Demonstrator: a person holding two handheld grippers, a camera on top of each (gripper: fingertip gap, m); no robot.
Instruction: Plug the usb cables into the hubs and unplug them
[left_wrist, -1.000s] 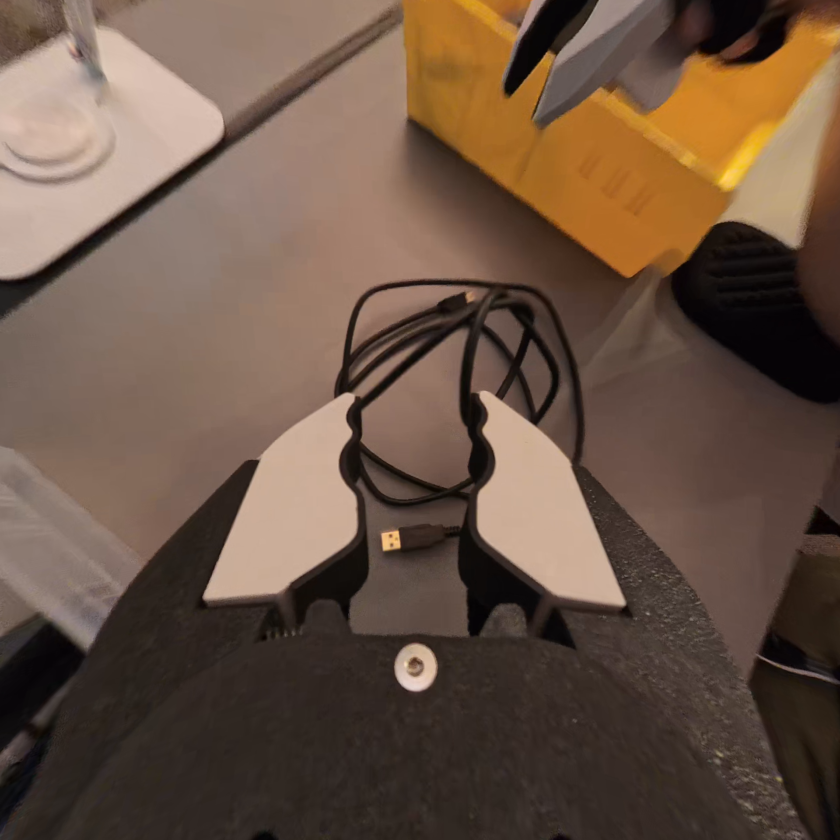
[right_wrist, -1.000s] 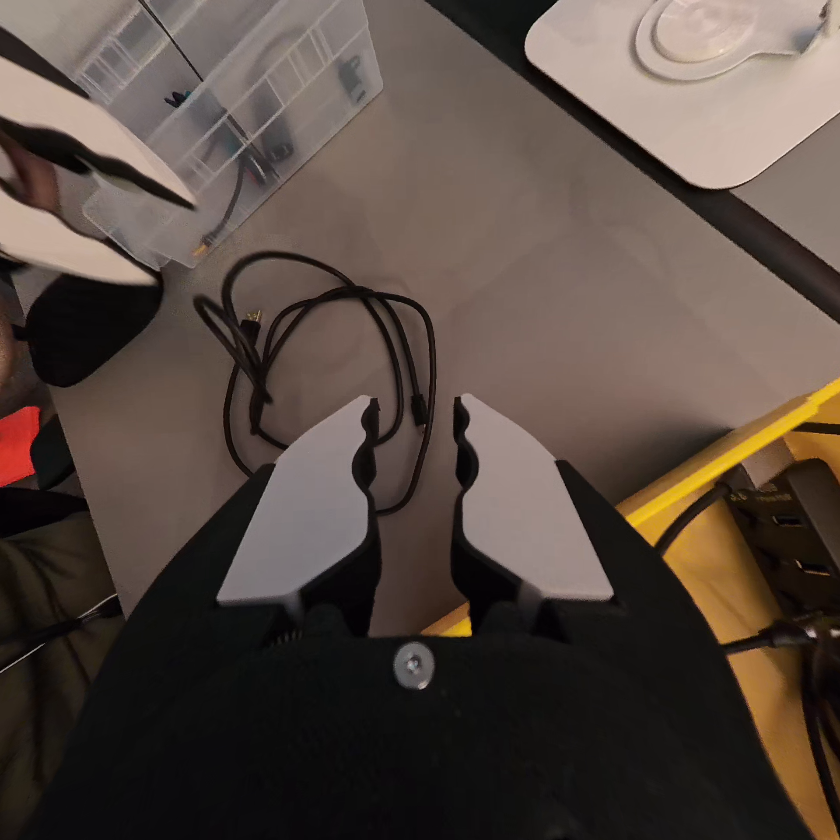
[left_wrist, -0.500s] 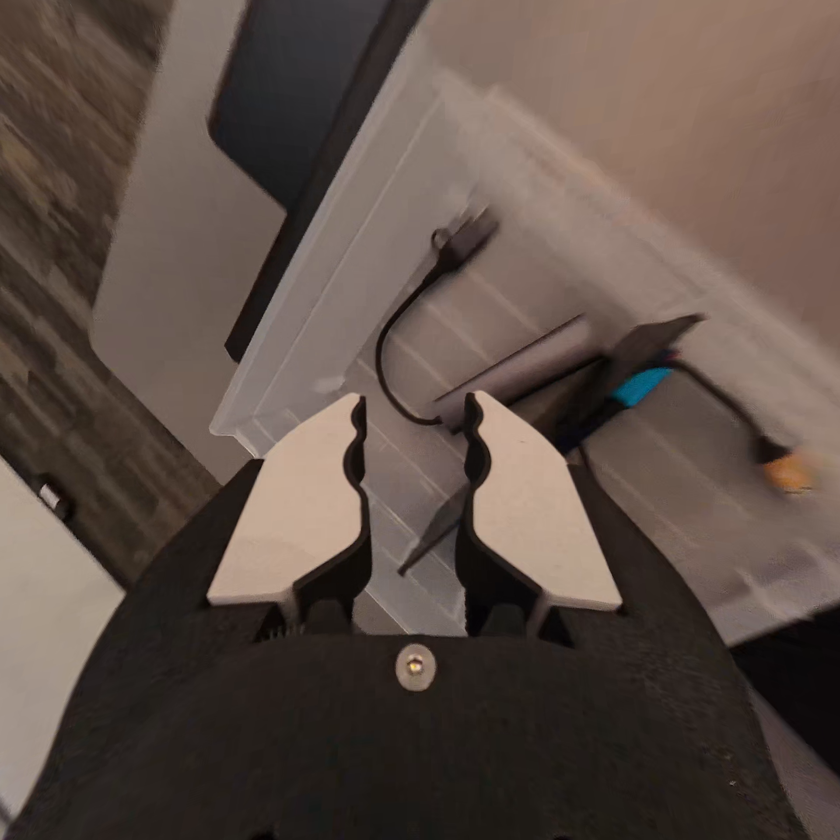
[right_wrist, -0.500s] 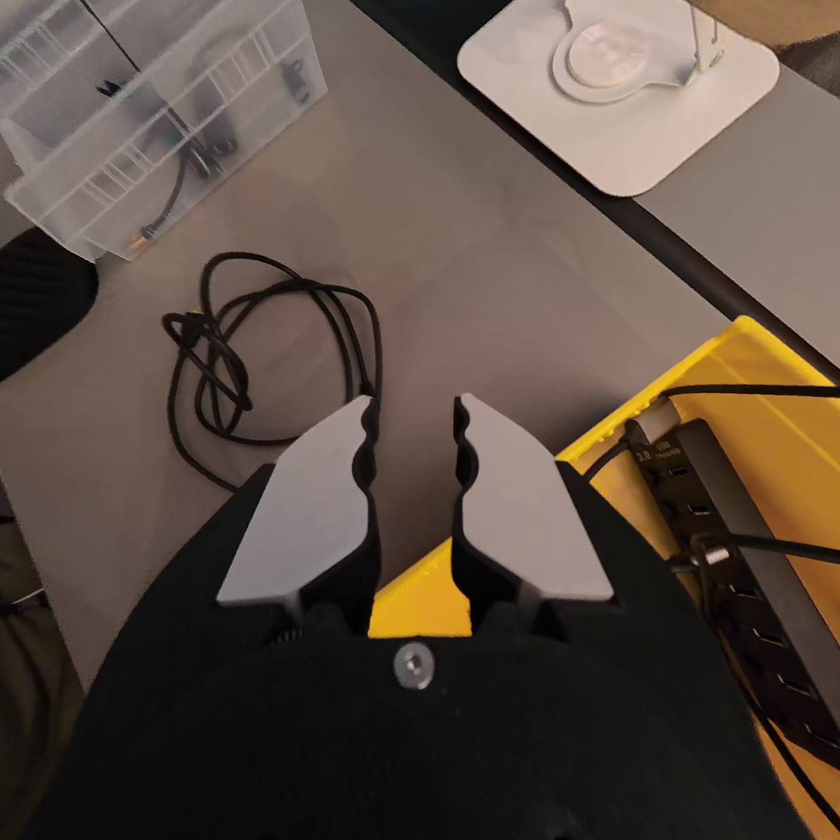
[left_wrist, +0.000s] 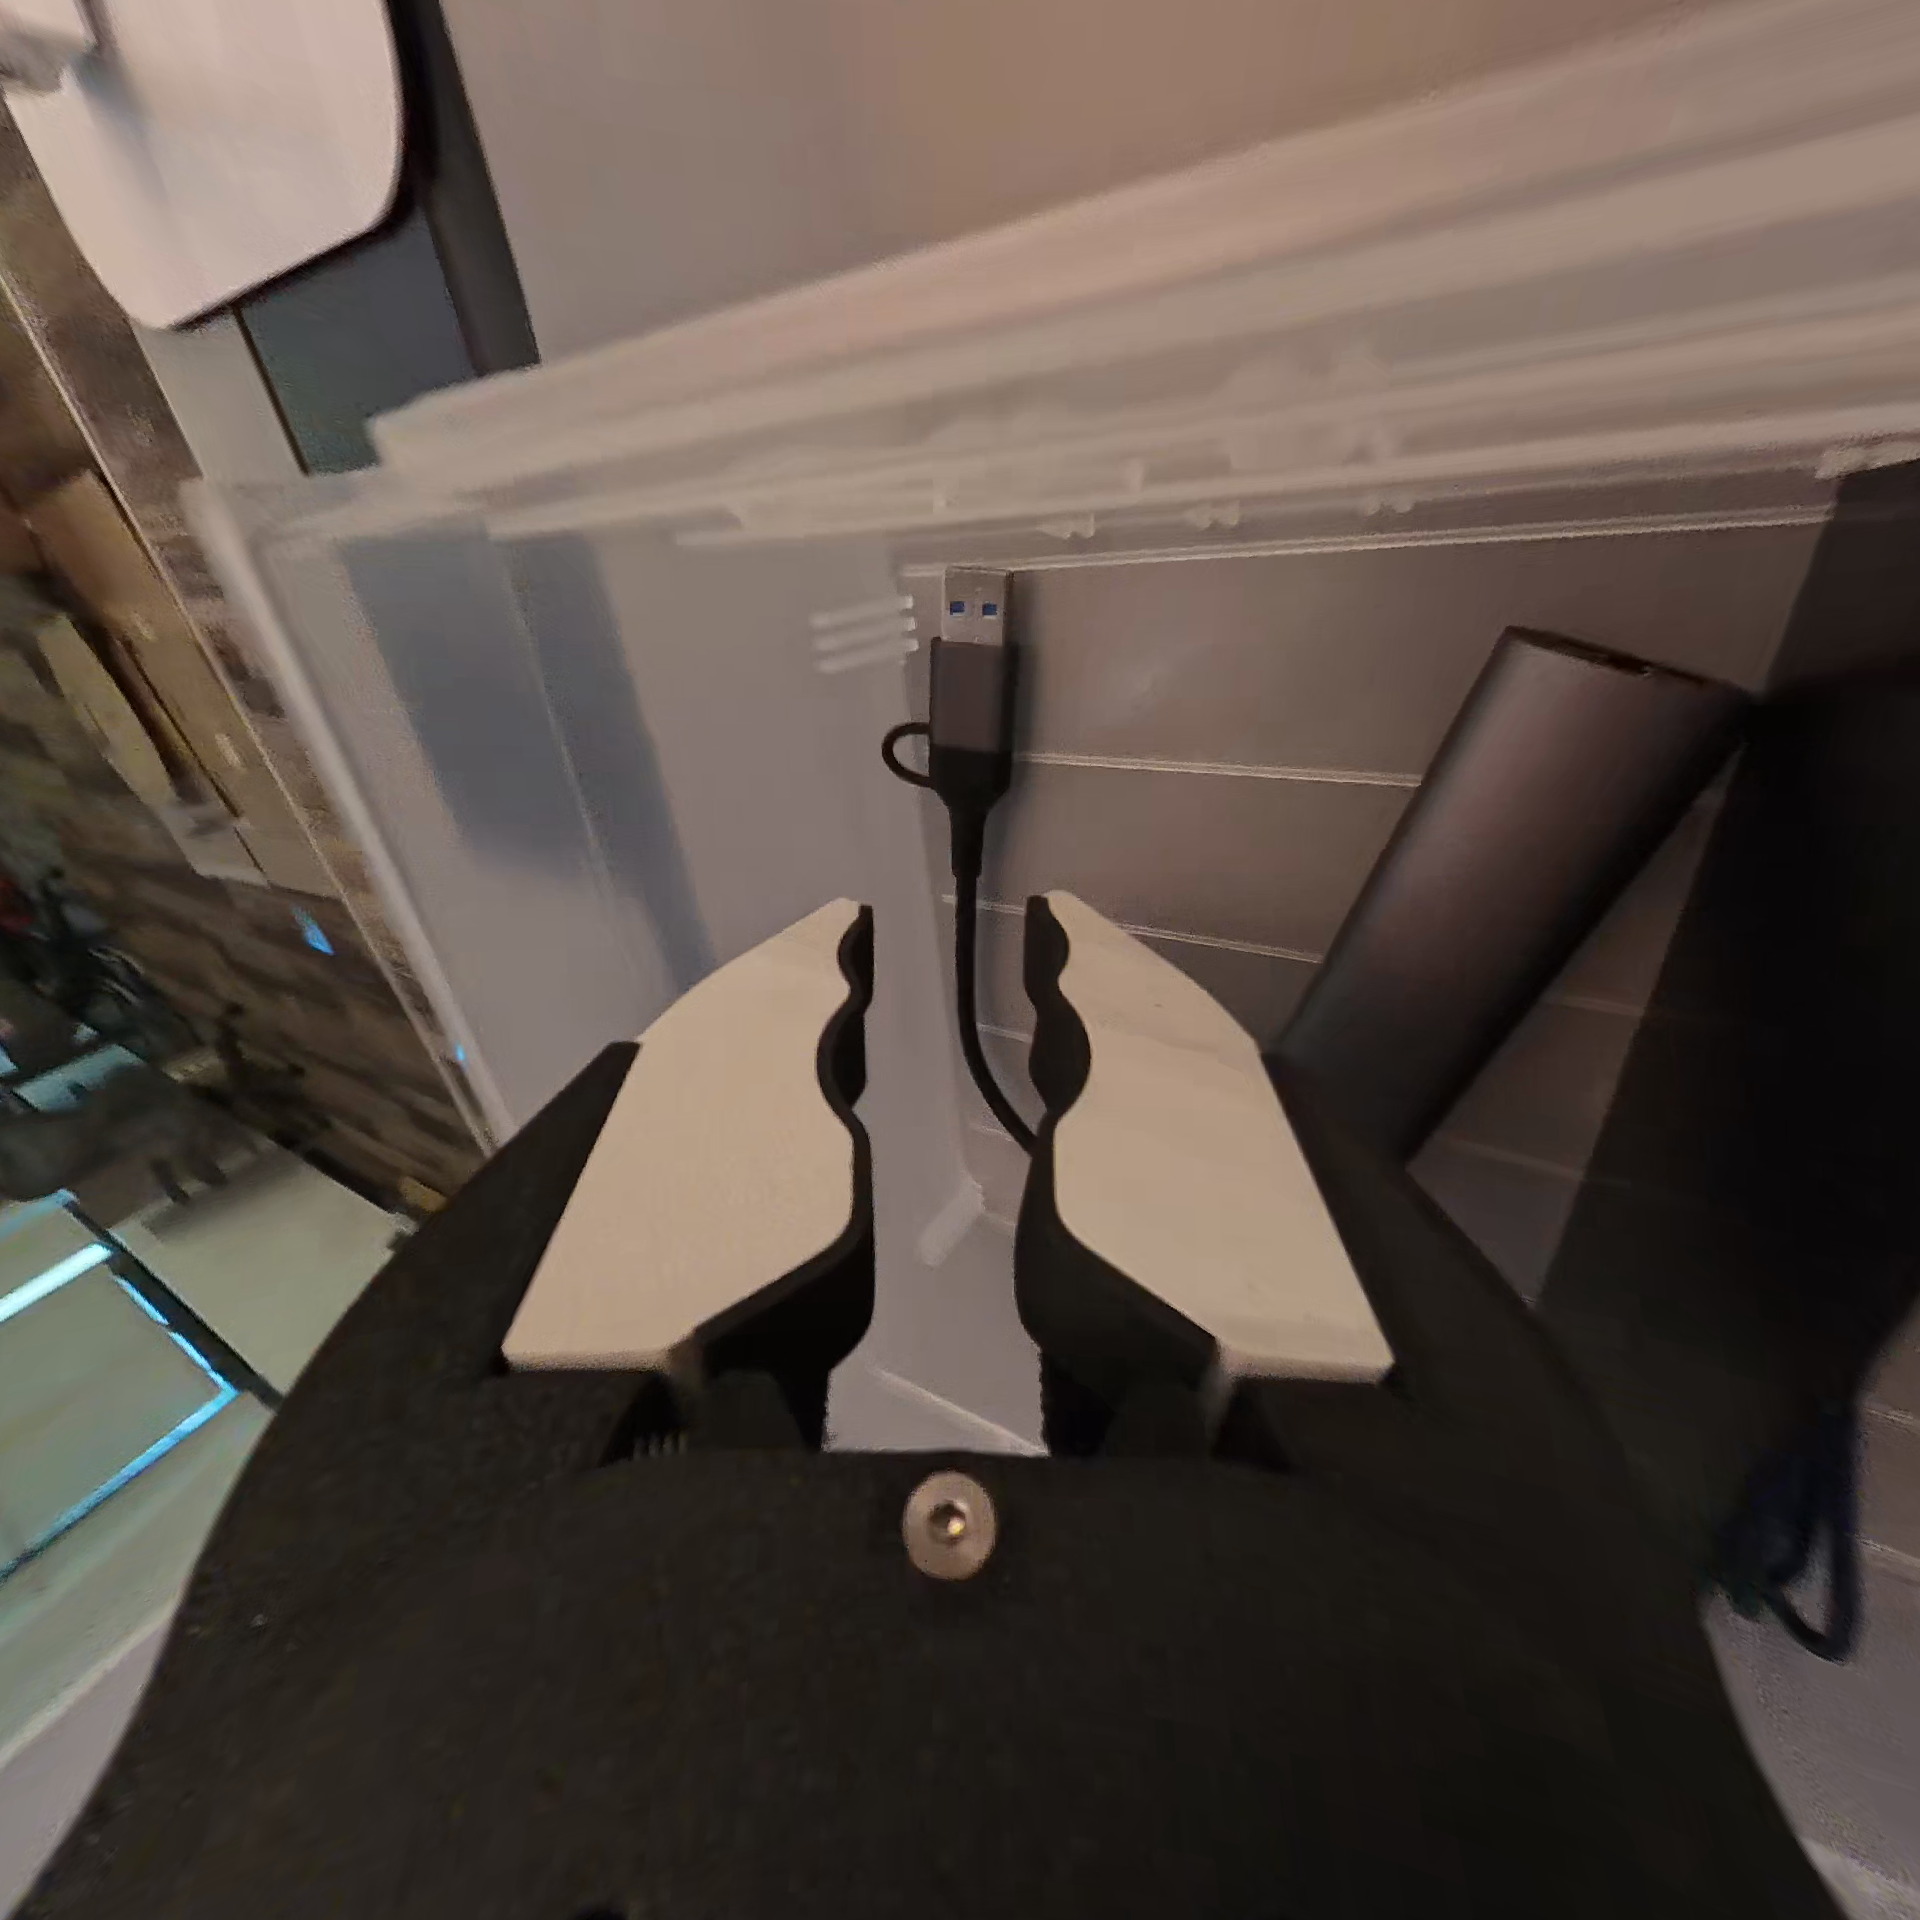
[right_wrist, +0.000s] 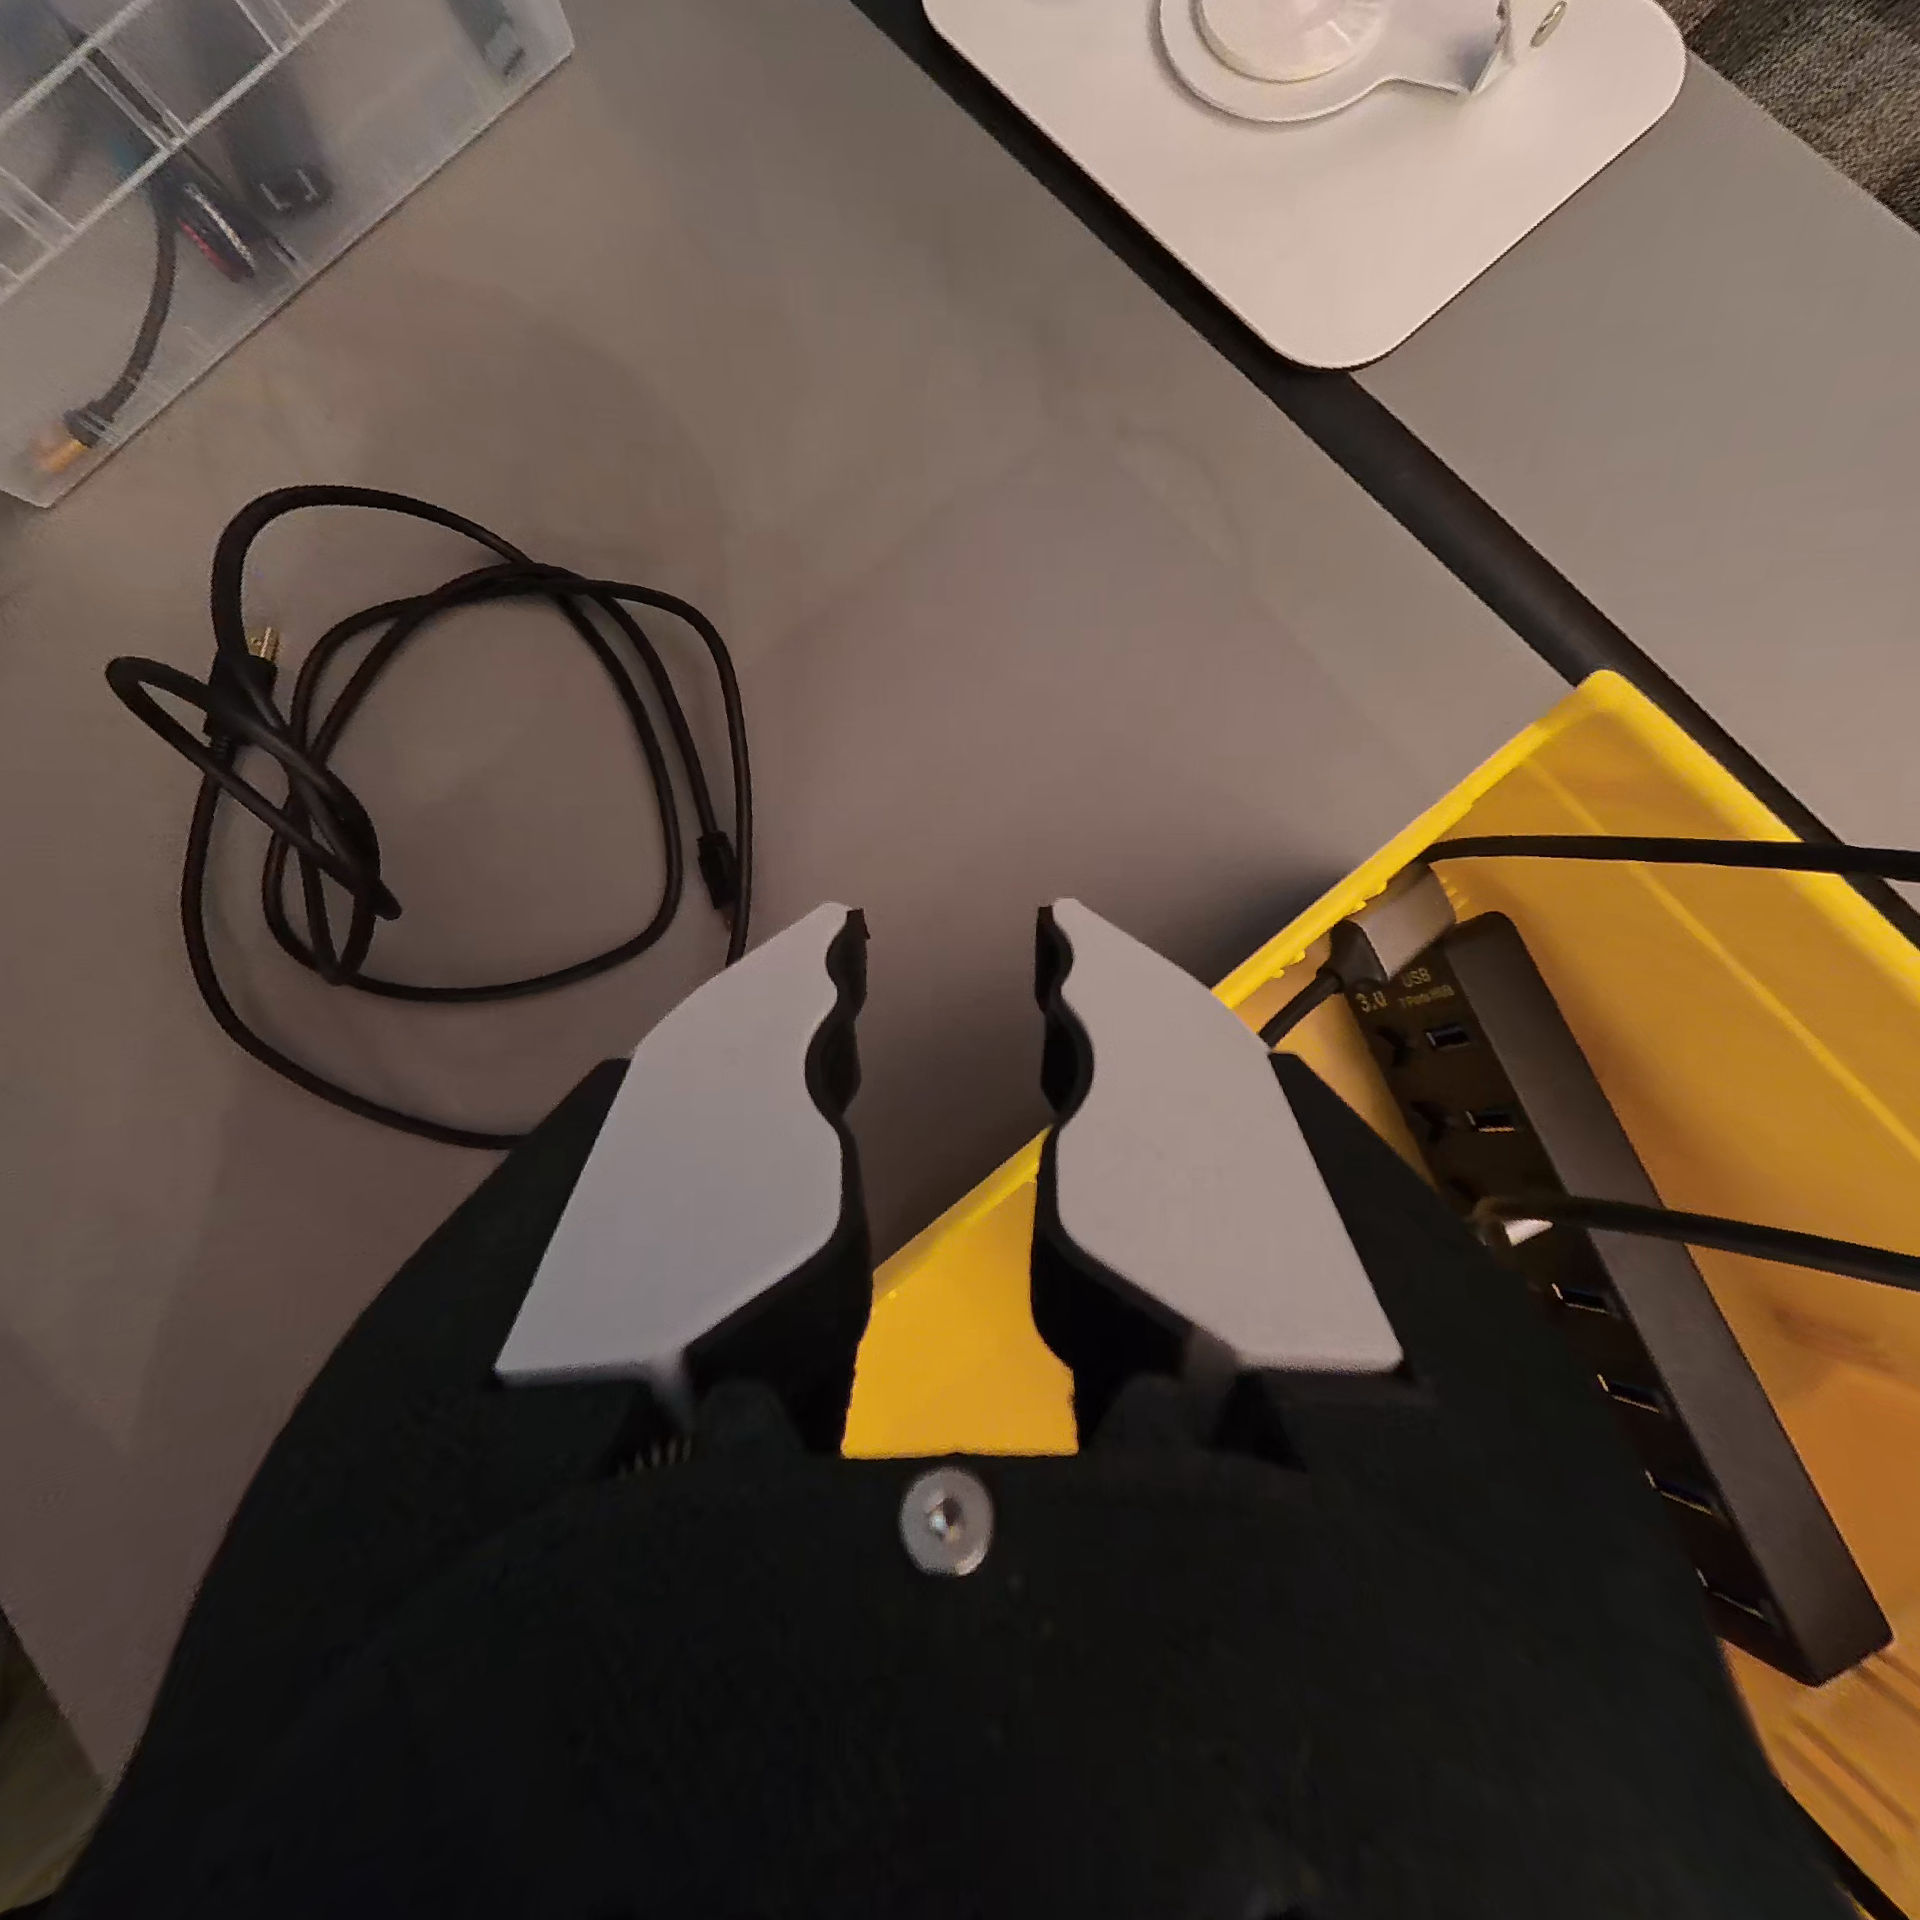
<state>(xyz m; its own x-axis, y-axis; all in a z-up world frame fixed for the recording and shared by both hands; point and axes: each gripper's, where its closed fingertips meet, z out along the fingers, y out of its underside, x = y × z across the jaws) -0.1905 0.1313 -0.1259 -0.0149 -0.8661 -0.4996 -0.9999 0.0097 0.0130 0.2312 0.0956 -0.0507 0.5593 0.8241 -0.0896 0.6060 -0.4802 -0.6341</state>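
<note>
The left gripper hangs over the clear plastic organizer box, jaws apart and empty. A short black cable runs up between the fingers toward twelve o'clock, ending in a grey USB plug lying against the compartment wall. At two o'clock leans a dark grey slab-shaped device (hub or drive, I can't say).

Risk one: the plug lies tight to that wall, so one finger may strike the plastic and shove the plug aside instead of closing on it. Pinch the thin cable rather than the plug body and it likely swivels, spoiling any insertion.

The right gripper hovers jaws apart, holding nothing, above the near corner of the yellow bin. Inside, at three o'clock, lies a long black hub with cables already plugged in. A coiled black cable rests on the grey table at nine o'clock.

Risk two: that hub looks loose in the bin, so an unbraced push could slide it.
</note>
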